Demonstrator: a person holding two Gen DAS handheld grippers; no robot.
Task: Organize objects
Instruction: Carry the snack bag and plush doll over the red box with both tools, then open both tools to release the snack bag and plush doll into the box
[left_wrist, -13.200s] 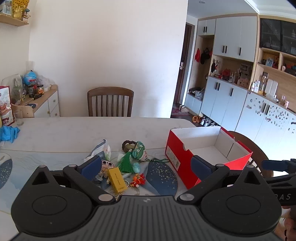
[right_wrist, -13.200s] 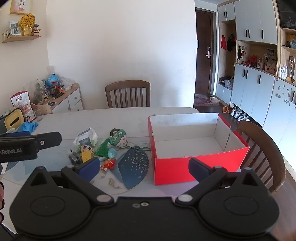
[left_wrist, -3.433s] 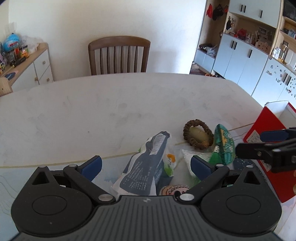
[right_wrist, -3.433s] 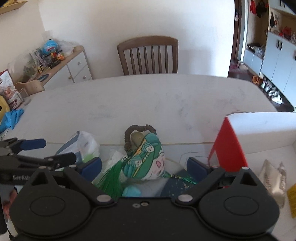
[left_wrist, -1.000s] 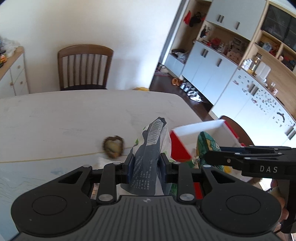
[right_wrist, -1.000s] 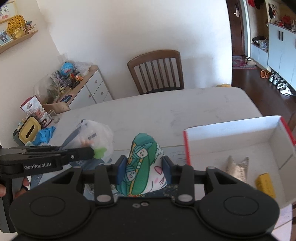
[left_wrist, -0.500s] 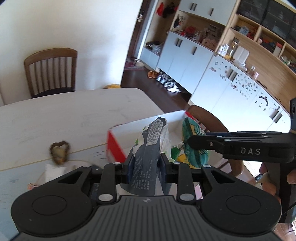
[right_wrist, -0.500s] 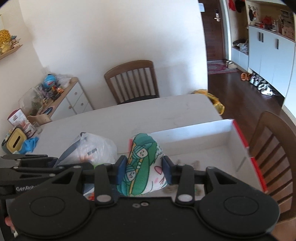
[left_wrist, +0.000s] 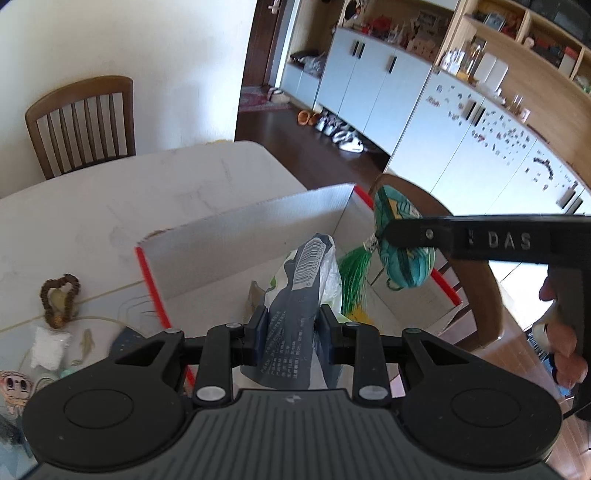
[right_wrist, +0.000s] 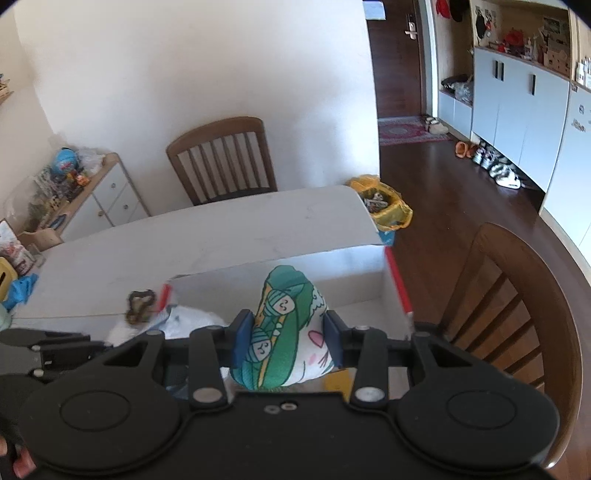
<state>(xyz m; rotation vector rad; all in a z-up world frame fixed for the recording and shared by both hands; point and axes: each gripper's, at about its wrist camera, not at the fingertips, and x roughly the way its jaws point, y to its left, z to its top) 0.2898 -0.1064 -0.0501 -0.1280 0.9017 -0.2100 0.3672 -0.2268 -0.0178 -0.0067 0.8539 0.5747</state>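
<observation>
Both hands have swung off the table clutter and now hang over the red box (left_wrist: 149, 275), so this reads as the drop-off step, release likely next.

Left gripper (left_wrist: 290, 326): jaws clamped on the grey wipes packet (left_wrist: 295, 314), which sticks up ahead of the fingers with the white box floor directly below it. A second ago the same packet sat in the same grip over bare table, box only ahead. Left behind, off to this gripper's left on the table: bead bracelet (left_wrist: 59, 299), a white wad (left_wrist: 50, 347).

Right gripper (right_wrist: 286, 338): jaws pinched on the green cartoon pouch (right_wrist: 284, 328), held above the box's far right corner; its green tassel (left_wrist: 352, 277) dangles into the box. A yellow item shows in the box just under the pouch. Earlier the pouch lay in the pile.
</observation>
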